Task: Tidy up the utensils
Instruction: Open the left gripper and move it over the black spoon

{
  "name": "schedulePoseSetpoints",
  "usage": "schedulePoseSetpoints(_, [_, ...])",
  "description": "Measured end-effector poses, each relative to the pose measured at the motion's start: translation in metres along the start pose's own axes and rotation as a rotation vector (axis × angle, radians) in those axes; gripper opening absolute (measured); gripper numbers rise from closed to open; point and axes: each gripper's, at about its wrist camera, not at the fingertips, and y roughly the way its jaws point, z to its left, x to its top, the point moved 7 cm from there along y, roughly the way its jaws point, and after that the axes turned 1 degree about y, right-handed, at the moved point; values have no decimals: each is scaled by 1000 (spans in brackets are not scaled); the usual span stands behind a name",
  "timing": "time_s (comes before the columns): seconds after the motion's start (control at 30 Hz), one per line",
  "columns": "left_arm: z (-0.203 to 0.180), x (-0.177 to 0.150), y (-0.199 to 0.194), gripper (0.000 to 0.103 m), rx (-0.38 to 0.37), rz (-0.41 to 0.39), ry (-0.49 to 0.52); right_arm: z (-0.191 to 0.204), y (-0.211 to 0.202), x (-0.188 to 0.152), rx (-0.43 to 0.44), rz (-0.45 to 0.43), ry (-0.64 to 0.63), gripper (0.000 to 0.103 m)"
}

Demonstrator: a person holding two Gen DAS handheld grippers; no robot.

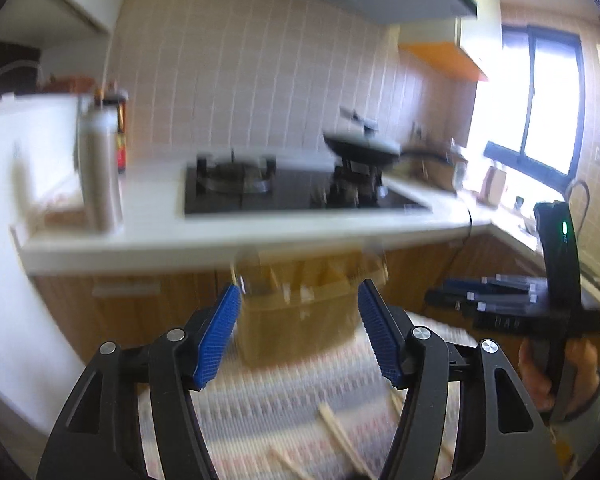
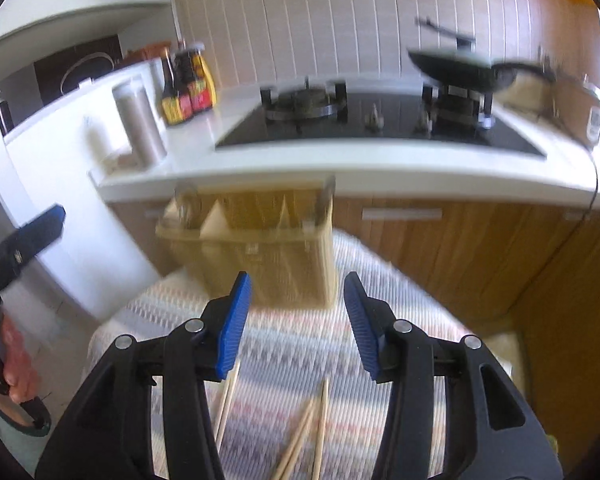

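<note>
Both the left gripper (image 1: 298, 330) and right gripper (image 2: 298, 322) are hanging open and empty above pale wooden chopsticks (image 2: 306, 432) lying before a beige plastic utensil basket (image 2: 260, 256).

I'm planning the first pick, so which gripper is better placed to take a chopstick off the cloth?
Probably the right gripper: open and empty, with the chopsticks just below its fingers. The left gripper is open too, but fewer chopsticks show near it, toward its right side.

Left claw (image 1: 298, 330) parted, empty; right claw (image 2: 298, 322) parted, empty.
</note>
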Motion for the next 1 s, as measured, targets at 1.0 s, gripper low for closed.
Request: schedulePoseSetpoints(1.0, [-49, -206, 74, 59, -47, 634, 167, -21, 68, -161, 18, 542, -17, 20])
